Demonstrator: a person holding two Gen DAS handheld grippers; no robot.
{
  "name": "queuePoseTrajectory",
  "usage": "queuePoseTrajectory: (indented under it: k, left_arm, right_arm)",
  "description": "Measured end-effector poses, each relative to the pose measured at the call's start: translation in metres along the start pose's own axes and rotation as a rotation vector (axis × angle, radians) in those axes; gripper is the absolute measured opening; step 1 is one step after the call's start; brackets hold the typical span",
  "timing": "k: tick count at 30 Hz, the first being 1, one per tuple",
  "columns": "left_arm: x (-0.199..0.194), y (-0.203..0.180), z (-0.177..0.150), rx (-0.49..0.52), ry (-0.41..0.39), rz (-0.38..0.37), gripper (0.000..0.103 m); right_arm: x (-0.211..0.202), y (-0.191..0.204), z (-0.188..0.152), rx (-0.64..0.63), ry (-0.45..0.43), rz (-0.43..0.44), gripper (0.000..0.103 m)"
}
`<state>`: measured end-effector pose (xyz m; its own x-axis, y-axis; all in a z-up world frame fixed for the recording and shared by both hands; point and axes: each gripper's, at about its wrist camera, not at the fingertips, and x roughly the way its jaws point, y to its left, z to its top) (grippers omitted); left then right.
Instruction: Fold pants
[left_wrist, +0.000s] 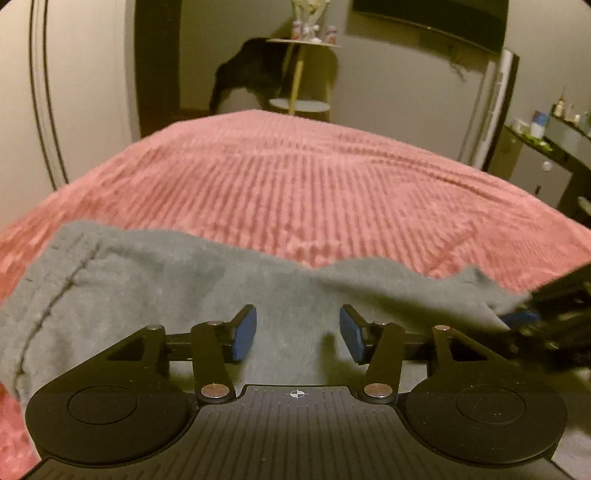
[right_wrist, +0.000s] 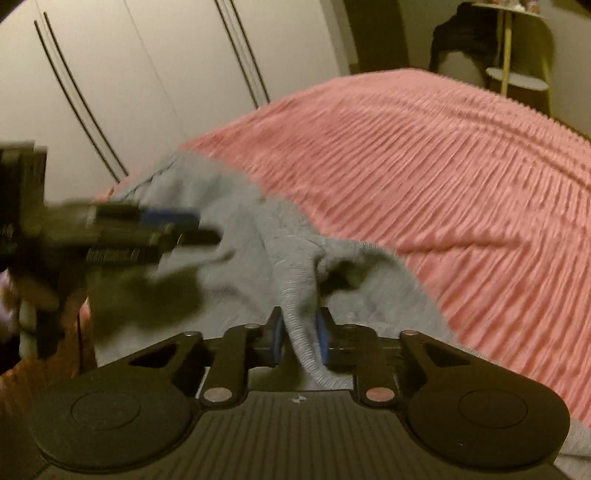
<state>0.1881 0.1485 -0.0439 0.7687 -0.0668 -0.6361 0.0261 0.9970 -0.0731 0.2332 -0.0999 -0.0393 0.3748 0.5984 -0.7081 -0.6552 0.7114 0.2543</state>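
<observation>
Grey pants (left_wrist: 147, 288) lie rumpled on the near part of a pink ribbed bedspread (left_wrist: 314, 184). My left gripper (left_wrist: 297, 332) hovers over the grey cloth, open, its blue pads apart with nothing pinched between them. At the right edge of the left wrist view, my right gripper (left_wrist: 517, 319) holds the pants' edge. In the right wrist view, my right gripper (right_wrist: 299, 332) is shut on a ribbed band of the pants (right_wrist: 295, 280), which rises bunched from the jaws. The blurred left gripper (right_wrist: 184, 225) shows at the left above the cloth.
The bedspread (right_wrist: 443, 166) stretches far beyond the pants. White wardrobe doors (right_wrist: 110, 74) stand to the left. Past the bed are a small round side table (left_wrist: 299, 74) and a dark garment (left_wrist: 251, 74). A shelf with bottles (left_wrist: 546, 125) is at right. A person's hand (right_wrist: 22, 306) grips the left tool.
</observation>
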Motion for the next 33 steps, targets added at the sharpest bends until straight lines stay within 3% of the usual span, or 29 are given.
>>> queuePoseTrajectory:
  k: [3,5,6,7,9,10,12,13,16,19,22,26,28,29,30,33]
  left_arm:
    - [0.002,0.010,-0.007,-0.029,0.023,0.025,0.055]
    - [0.002,0.019,-0.015,-0.039,0.043,0.057,0.055]
    - [0.001,0.024,-0.019,-0.043,0.050,0.067,0.056]
    - [-0.001,0.029,-0.023,-0.047,0.050,0.072,0.059]
    - [-0.007,0.039,-0.030,-0.053,0.043,0.065,0.060]
    - [-0.011,0.042,-0.031,-0.052,0.040,0.066,0.060]
    - [-0.015,0.046,-0.035,-0.043,0.031,0.070,0.060]
    - [-0.014,0.046,-0.036,-0.039,0.030,0.071,0.060]
    - [-0.011,0.043,-0.039,-0.016,0.033,0.090,0.060]
    - [-0.015,0.044,-0.040,-0.021,0.026,0.089,0.059]
    - [-0.026,0.039,-0.037,-0.051,-0.007,0.091,0.058]
    - [-0.026,0.003,-0.022,-0.061,-0.034,-0.031,0.064]
    - [-0.011,-0.024,-0.011,-0.038,-0.019,-0.096,0.071]
    - [-0.001,-0.035,-0.007,-0.034,-0.008,-0.119,0.072]
    - [0.011,-0.044,-0.004,-0.034,0.005,-0.115,0.071]
    - [0.045,-0.056,-0.001,-0.012,0.040,0.062,0.067]
  right_arm:
    - [0.000,-0.013,0.006,0.124,-0.039,0.042,0.032]
    - [0.006,-0.029,0.012,0.287,-0.058,0.114,0.055]
    - [0.012,-0.039,0.014,0.378,-0.058,0.162,0.056]
    - [0.019,-0.045,0.015,0.433,-0.059,0.185,0.056]
    - [0.025,-0.045,0.021,0.427,-0.095,0.151,0.027]
    - [0.026,-0.038,0.028,0.335,-0.120,0.062,0.007]
    - [0.029,-0.029,0.041,0.203,-0.164,-0.092,0.007]
    - [0.030,-0.028,0.044,0.197,-0.198,-0.180,0.007]
    - [0.033,-0.036,0.048,0.265,-0.252,-0.325,0.012]
    - [-0.009,-0.039,0.032,0.375,-0.383,-0.311,0.021]
    - [-0.054,-0.025,-0.007,0.392,-0.469,-0.230,0.021]
    - [-0.054,-0.015,-0.055,0.403,-0.378,-0.173,0.019]
    - [-0.036,-0.019,-0.069,0.433,-0.325,-0.192,0.019]
    - [-0.028,-0.025,-0.075,0.453,-0.308,-0.212,0.011]
    - [-0.025,-0.033,-0.083,0.486,-0.320,-0.223,0.002]
    - [-0.048,-0.055,-0.105,0.632,-0.383,-0.196,0.000]
